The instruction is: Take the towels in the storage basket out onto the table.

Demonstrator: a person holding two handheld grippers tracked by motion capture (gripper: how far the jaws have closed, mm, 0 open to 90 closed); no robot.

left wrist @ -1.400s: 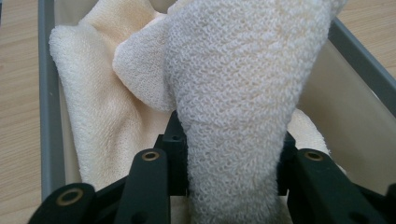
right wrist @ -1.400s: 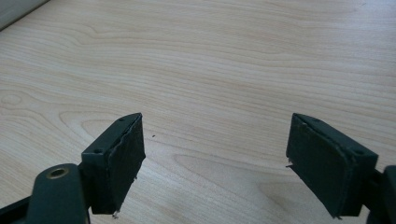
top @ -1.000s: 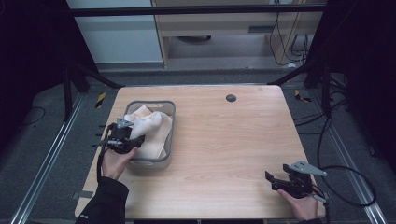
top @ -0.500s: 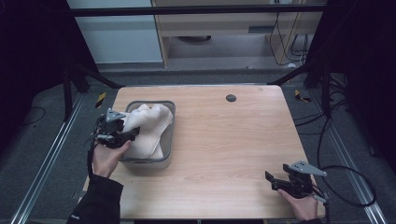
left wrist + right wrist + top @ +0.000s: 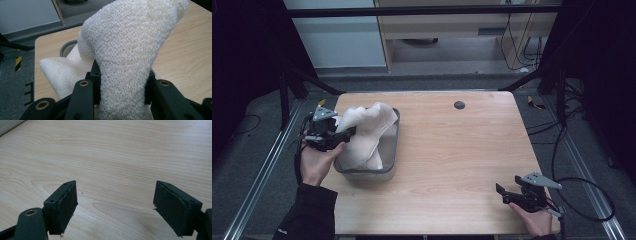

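On the left, my left gripper point(image 5: 343, 134) has its fingers clamped on a fold of the white terry towel point(image 5: 364, 132), holding it raised so most of it hangs clear above the grey tub point(image 5: 393, 150). Over at the right, my right gripper point(image 5: 504, 192) hovers over bare counter point(image 5: 452, 150), fingers wide apart and empty, I judge parked out of the way.

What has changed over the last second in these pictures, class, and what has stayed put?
The left claw, shut on the white towel, has moved left towards the table edge and lifted, drawing the towel up out of the grey bin so that it drapes over the bin's left rim. The right claw stayed open at the near right corner; the bin has not shifted.
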